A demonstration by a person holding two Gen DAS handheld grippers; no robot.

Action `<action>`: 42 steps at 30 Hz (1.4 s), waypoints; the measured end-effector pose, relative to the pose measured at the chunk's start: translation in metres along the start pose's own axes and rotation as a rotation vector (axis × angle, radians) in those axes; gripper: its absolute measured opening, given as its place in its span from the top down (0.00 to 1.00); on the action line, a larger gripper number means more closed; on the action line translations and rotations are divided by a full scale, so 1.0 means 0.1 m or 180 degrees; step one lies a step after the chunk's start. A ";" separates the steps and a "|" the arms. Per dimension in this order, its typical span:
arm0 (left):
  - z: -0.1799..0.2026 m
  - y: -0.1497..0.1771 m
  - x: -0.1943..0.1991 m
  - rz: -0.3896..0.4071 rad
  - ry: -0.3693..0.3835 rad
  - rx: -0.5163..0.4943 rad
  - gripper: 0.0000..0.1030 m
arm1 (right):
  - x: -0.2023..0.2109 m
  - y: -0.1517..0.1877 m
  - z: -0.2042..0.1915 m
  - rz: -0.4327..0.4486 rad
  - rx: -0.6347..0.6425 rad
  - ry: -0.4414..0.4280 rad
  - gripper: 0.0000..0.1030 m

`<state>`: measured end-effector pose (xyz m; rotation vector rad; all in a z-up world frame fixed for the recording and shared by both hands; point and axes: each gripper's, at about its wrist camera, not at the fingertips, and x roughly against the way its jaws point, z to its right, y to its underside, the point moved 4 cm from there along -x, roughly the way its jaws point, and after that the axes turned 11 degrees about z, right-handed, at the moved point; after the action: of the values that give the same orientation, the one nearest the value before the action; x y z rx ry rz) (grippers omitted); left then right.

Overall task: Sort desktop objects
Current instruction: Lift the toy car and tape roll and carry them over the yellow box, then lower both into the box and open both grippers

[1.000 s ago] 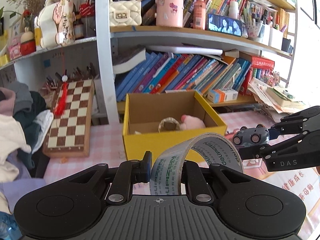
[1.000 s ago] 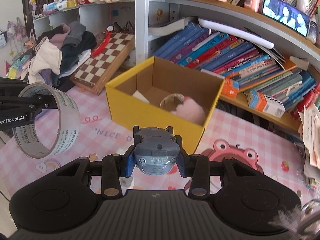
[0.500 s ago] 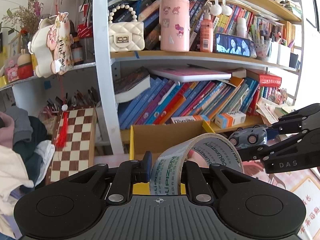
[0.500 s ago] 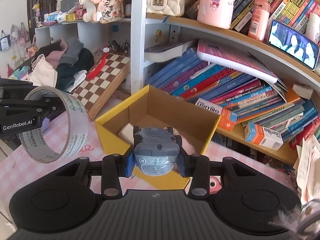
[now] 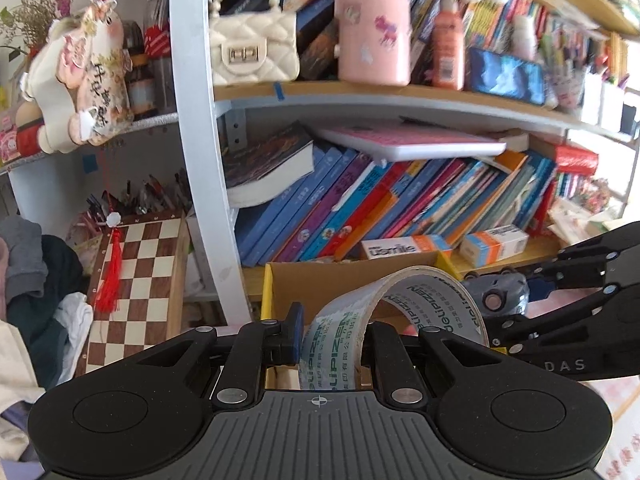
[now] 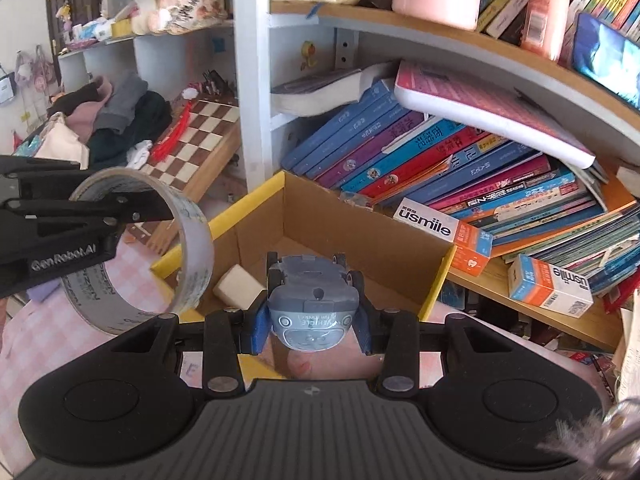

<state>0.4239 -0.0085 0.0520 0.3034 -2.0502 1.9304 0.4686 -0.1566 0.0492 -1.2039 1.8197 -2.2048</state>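
Note:
My left gripper [image 5: 330,336] is shut on a roll of clear printed packing tape [image 5: 396,304], held near the front left corner of a yellow cardboard box [image 5: 267,292]. The tape also shows in the right wrist view [image 6: 192,248]. My right gripper [image 6: 310,326] is shut on a grey-blue toy car [image 6: 312,304] and holds it above the open box [image 6: 256,200]. The car shows in the left wrist view [image 5: 496,292] to the right of the tape. Inside the box lies a cream block [image 6: 238,288].
A bookshelf stands close behind the box with leaning books [image 6: 440,152], toothpaste boxes [image 6: 444,228] and a pink cup [image 5: 374,24]. A chessboard [image 5: 136,280] leans at the left beside piled clothes [image 6: 112,120]. The table has a pink checked cloth [image 6: 40,328].
Both grippers have moved forward and up toward the shelf with their loads. The box has slid lower and closer in both views, and the toy car now hangs over its opening.

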 end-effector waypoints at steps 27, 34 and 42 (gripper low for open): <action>0.05 0.62 -1.00 -0.0680 -0.0386 -0.0281 0.86 | -1.50 0.03 0.22 -0.0537 0.0041 -0.0129 0.62; 0.03 0.77 -1.09 -0.0823 -0.0468 -0.0382 0.83 | -1.77 0.15 0.23 -0.0780 0.0015 -0.0073 0.62; 0.13 0.81 -1.14 -0.0814 -0.0502 -0.0605 0.79 | -1.85 0.24 0.22 -0.0871 0.0068 -0.0108 0.63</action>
<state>0.5002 -0.0219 -0.0651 0.6555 -2.1522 1.5936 0.6000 -0.0925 -0.0688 -1.5591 1.7032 -2.3125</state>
